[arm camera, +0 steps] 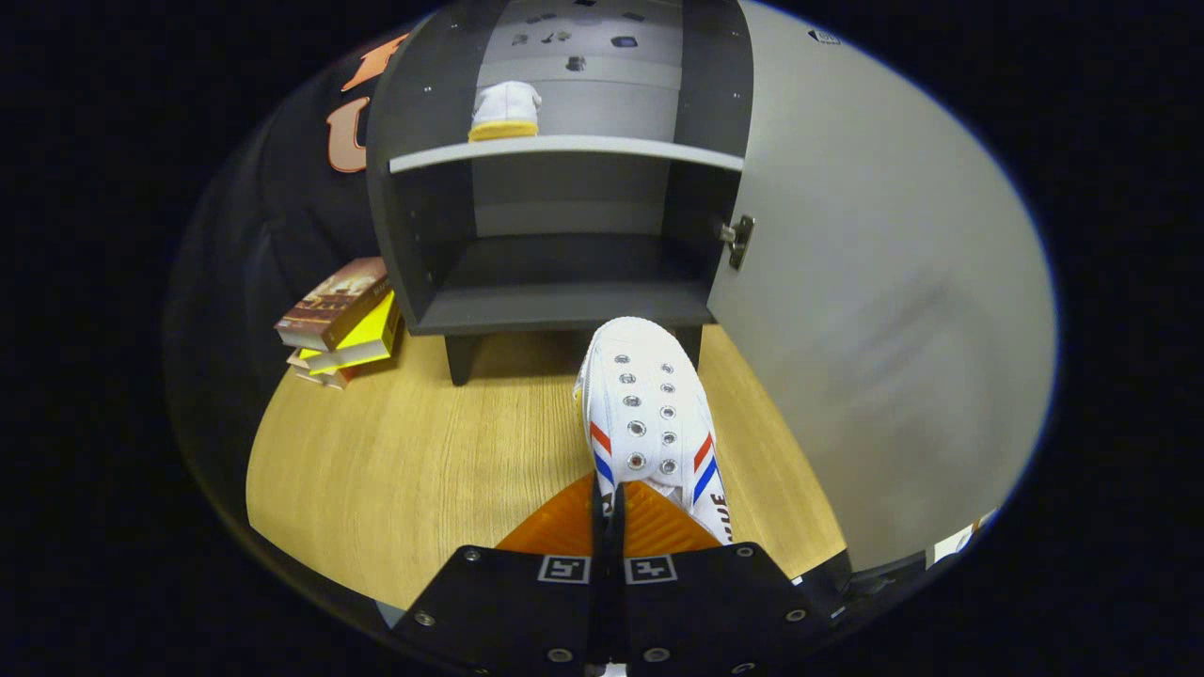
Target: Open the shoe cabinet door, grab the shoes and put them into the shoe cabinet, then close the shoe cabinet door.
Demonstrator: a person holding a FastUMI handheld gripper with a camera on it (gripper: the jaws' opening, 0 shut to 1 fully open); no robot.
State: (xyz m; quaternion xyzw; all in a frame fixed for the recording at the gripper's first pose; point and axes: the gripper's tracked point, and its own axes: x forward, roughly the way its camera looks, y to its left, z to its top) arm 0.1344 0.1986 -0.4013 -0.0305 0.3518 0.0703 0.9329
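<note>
A white sneaker (649, 414) with red and blue side stripes hangs toe-forward over the wooden table (423, 470). My gripper (609, 503) is shut on the sneaker's heel edge, the fingers pressed close together with the rim pinched between them. Just beyond the toe stands the dark grey shoe cabinet (564, 226), its door (875, 310) swung wide open to the right. Its lower compartment (564, 273) holds nothing. On the upper shelf (564, 149) sits a second white sneaker (506, 108) with a yellow sole, heel toward me.
A stack of books (340, 322) lies on the table to the left of the cabinet, close to its side wall. The open door stands along the right of the sneaker. The cabinet rests on short legs (461, 359).
</note>
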